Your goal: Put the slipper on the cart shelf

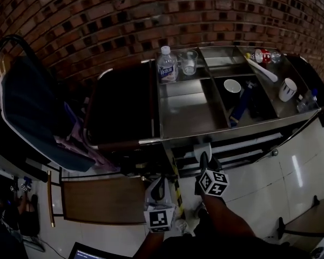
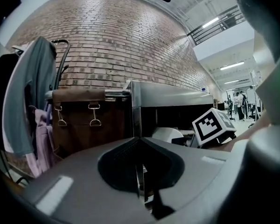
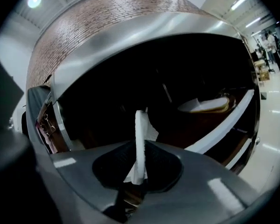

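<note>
Head view: right tongs hold a white slipper at the front edge of the cart shelf. Left gripper view: left tongs closed together, nothing between them. Right gripper view: right tongs pinch the slipper edge-on, its long axis pointing forward into the shelf.

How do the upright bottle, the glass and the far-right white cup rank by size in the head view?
Largest: bottle.
Then the glass and the cup, which look about alike, so no order between them.

Water btl beside clear glass, white mug well apart, brick wall behind.
</note>
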A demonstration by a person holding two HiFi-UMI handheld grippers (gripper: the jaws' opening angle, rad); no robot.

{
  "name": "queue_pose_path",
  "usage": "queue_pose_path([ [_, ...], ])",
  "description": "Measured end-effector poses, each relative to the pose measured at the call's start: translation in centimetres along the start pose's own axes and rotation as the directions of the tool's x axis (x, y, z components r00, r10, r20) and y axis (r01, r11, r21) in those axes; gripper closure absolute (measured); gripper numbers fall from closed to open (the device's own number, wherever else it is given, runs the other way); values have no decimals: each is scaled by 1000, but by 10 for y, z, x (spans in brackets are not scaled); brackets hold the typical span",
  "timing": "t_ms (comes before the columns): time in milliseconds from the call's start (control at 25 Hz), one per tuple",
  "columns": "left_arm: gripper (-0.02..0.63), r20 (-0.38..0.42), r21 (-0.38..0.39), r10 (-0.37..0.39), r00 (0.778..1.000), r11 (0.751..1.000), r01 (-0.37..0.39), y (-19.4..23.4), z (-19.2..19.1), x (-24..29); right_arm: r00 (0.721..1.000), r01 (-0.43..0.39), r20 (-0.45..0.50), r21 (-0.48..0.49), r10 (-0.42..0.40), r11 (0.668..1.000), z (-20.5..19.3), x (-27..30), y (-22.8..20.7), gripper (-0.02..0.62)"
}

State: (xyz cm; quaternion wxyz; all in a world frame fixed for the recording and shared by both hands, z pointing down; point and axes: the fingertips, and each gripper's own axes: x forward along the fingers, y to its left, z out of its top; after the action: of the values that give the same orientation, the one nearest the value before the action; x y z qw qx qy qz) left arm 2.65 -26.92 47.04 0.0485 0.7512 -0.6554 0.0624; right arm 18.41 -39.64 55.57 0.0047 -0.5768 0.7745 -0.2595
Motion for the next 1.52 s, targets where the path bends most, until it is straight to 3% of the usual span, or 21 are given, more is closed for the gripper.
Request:
queue_pose_path([
  [200,595,-31,-26,13,999,1000,-14,0,-20,10,999,32,-21,-27,-33,999,-2,22,-12,555],
  [560,595,-13,-40,18,1000,999,-19,-7,-6,24,997,33,-75,-39,-36,999,-20,41,-26,546],
  [880,595,-34,-43,18,999,999,-19,-15,-14,27,994,46,-83,-212,-64,976,-22,56,-29,518],
  [1000,595,-29,-51,16,999,999,-17,-17,-9,29,992,75,-82,-253,-99,964,-21,62,-31,486],
  [1160,595,-13,-51,10,1000,999,-10,-20,-2,30,981,115,-121,-276,-153,954,-26,64,-35,369],
  [1400,595,-43,-33,3,999,999,-4,-18,-17,23,985,74,-114,-380,-127,922,-22,67,-32,336],
  [1520,595,-37,-43,-2,999,999,0,-18,-14,20,992,39,-92,-460,-92,887,-13,57,-27,310],
])
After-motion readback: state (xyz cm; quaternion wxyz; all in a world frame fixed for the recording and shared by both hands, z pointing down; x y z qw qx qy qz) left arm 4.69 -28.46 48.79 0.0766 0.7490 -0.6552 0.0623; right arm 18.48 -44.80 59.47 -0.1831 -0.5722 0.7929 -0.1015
